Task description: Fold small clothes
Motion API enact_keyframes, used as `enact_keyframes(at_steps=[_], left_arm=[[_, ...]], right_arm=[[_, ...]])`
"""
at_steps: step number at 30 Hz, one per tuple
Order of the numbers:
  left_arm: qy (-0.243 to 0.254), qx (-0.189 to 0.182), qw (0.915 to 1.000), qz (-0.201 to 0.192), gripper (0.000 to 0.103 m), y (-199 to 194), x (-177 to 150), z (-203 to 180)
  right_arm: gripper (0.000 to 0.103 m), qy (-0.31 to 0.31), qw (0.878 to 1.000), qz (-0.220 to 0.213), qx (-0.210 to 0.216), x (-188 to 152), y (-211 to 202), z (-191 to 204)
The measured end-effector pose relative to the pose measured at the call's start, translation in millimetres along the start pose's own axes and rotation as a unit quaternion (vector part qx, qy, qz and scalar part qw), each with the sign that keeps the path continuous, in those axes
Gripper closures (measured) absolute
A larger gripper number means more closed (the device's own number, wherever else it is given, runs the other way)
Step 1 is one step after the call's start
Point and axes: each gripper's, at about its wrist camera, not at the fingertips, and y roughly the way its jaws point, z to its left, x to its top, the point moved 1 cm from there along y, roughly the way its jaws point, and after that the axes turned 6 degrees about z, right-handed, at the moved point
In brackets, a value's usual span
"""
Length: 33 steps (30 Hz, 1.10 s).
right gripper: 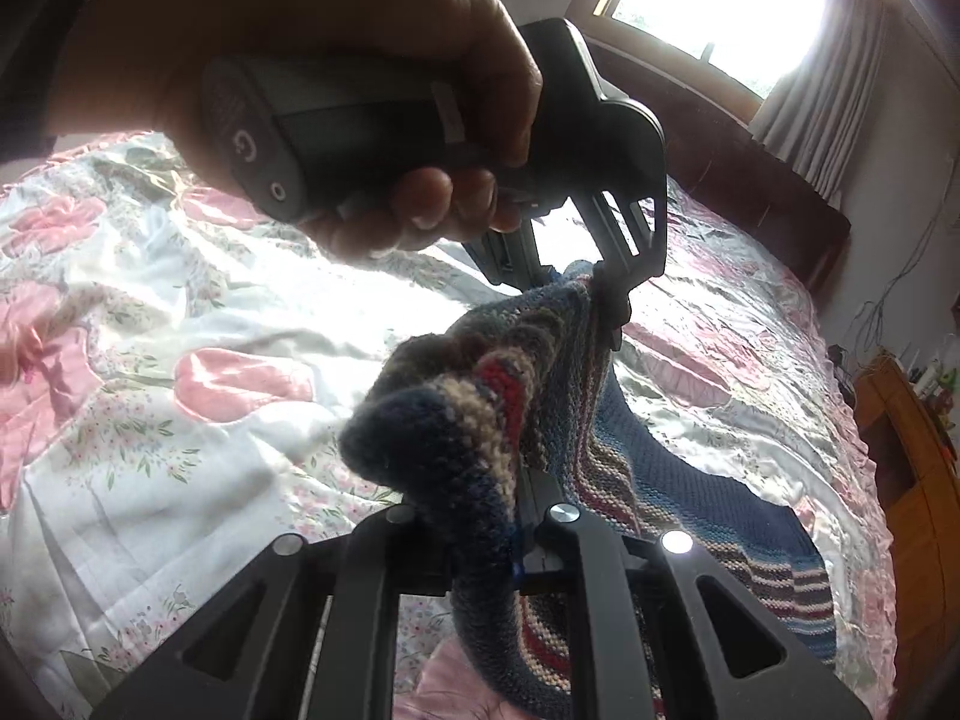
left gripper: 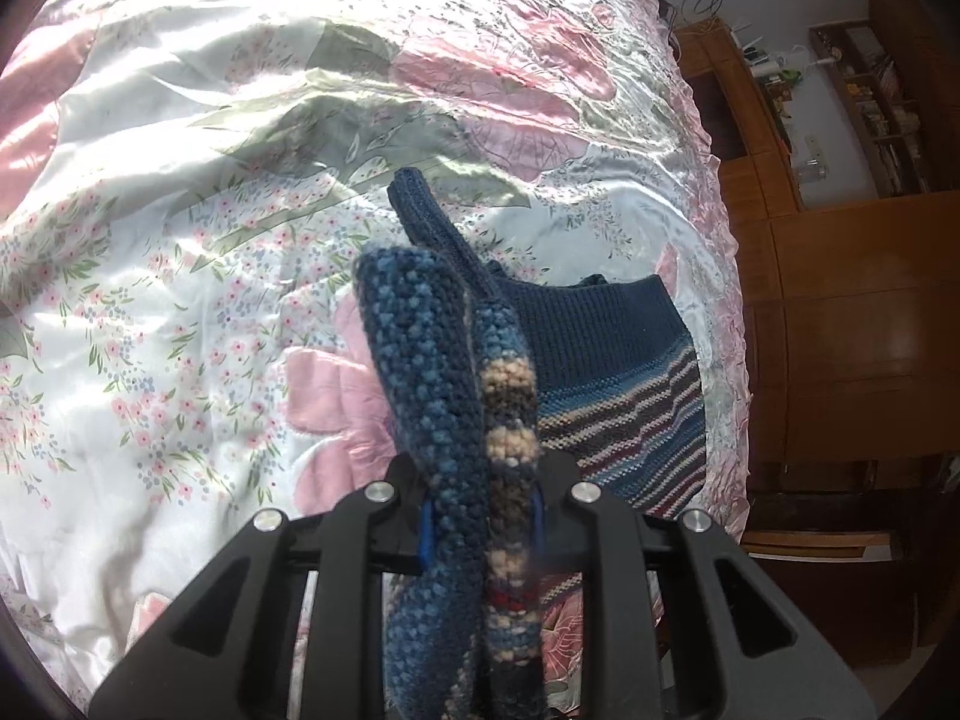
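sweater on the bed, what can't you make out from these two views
- Sweater full outline: left wrist view, bunched knit in the left gripper covers it.
- Right gripper fingertips: right wrist view, buried in knit.
- Shelf contents: left wrist view, too small.

Fingertips of both grippers buried in the knitted sweater (left gripper: 456, 396); shelf items (left gripper: 888, 114) too small to identify.
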Motion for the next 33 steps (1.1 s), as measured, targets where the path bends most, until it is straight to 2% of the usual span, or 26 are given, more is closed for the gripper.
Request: enact_keyframes(at_steps=[17,33], left_arm=[[0.035,0.027,0.999,-0.011,0.083,-4,7,-94],[0.068,0.046,0.9966,-0.006,0.083,47,23,-195]], right_arm=[[0.091,0.062,0.998,-0.028,-0.015,-9,-41,-82],[0.091,0.135,0.99,-0.032,-0.039,-52,-65,-173]])
